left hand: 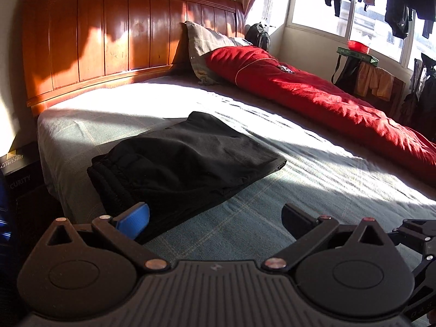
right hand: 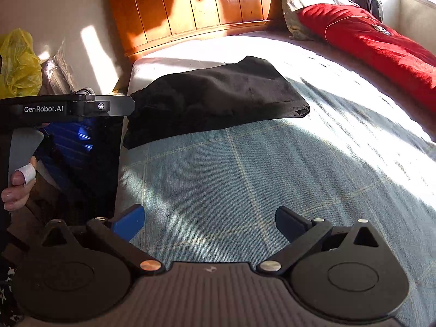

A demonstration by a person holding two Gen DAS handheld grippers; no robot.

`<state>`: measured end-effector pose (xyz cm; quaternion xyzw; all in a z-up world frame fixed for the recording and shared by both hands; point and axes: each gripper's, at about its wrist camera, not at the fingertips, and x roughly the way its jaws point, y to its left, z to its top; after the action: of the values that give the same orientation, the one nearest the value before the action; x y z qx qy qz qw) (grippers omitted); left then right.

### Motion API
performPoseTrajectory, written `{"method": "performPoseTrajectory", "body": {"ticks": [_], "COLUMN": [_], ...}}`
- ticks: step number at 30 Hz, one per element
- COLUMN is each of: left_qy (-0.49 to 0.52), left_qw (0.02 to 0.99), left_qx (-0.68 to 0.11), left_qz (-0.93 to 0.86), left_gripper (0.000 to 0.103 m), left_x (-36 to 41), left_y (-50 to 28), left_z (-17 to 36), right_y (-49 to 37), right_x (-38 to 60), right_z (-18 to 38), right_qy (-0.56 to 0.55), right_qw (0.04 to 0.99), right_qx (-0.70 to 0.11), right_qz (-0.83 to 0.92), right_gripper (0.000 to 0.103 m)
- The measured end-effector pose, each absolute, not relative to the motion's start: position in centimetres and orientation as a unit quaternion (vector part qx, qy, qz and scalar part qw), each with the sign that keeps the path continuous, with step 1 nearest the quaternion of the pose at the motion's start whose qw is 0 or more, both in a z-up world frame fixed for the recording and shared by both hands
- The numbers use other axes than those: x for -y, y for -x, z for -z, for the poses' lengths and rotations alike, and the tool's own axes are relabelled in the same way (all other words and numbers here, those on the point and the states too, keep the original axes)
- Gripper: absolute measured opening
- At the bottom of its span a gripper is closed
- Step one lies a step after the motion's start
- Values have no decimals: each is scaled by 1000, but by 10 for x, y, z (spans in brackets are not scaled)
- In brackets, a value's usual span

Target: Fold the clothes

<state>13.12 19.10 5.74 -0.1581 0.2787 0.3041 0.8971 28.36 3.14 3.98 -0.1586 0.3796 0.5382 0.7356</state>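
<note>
Lying folded on the bed point(left hand: 272, 218), near the left edge: black garment point(left hand: 188, 160), a compact bundle w/ ribbed waistband end toward the bed's side, smooth folded edge toward mid-mattress. Same garment in right wrist view point(right hand: 218, 98), partly in sun, partly in shade.

Left gripper point(left hand: 215, 219): jaws spread wide, nothing between them. Blue-padded finger point(left hand: 133, 222) overlaps the garment's near corner in the frame; contact or just above, can't tell. Other finger is over bare sheet, apart from the cloth.

Right gripper point(right hand: 209, 222): jaws also wide apart, empty, hovering over blue-green checked sheet, well short of the garment. In this view the left tool's body shows at left edge, marked "GenRobot.AI", w/ a person's hand point(right hand: 16, 188) on its grip, white tape round one finger.

Surroundings: wooden headboard point(left hand: 109, 41) at bed's head; grey pillow point(left hand: 207, 46) propped against it; red quilt point(left hand: 327, 100) rolled lengthwise along far side of bed, well apart from garment. Strong sunlight band across the sheet. Window point(left hand: 327, 13) at right w/ dark clothes hanging point(left hand: 403, 2) in front. Yellow plastic bag point(right hand: 19, 62) beside the bed by the wall. Dark box point(left hand: 19, 171) on floor left of mattress, lettering partly readable, "CURITY".
</note>
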Motion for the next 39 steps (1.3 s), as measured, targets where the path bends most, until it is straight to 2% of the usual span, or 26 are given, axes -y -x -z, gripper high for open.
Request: {"method": "performPoseTrajectory", "body": {"ticks": [10,18,39], "left_qy": [170,175,219], "left_qw": [872,863,848], "left_qx": [-325,-324,-322], "left_qz": [-323,-346,-360], "left_gripper": [103,103,103], "left_x": [-137,-120,-122], "left_y": [-113,-97,-74], "left_z": [-62,-72,-77], "right_y": [-266,-251,-227], "right_x": [-12,-14,-19], "right_z": [-54,-75,-93], "right_qy": [171,179,200], "right_qw": [764,766,756], "right_qx": [-384,-366,-338], "right_qz": [-490,-497,-524], "right_gripper": [103,103,103]}}
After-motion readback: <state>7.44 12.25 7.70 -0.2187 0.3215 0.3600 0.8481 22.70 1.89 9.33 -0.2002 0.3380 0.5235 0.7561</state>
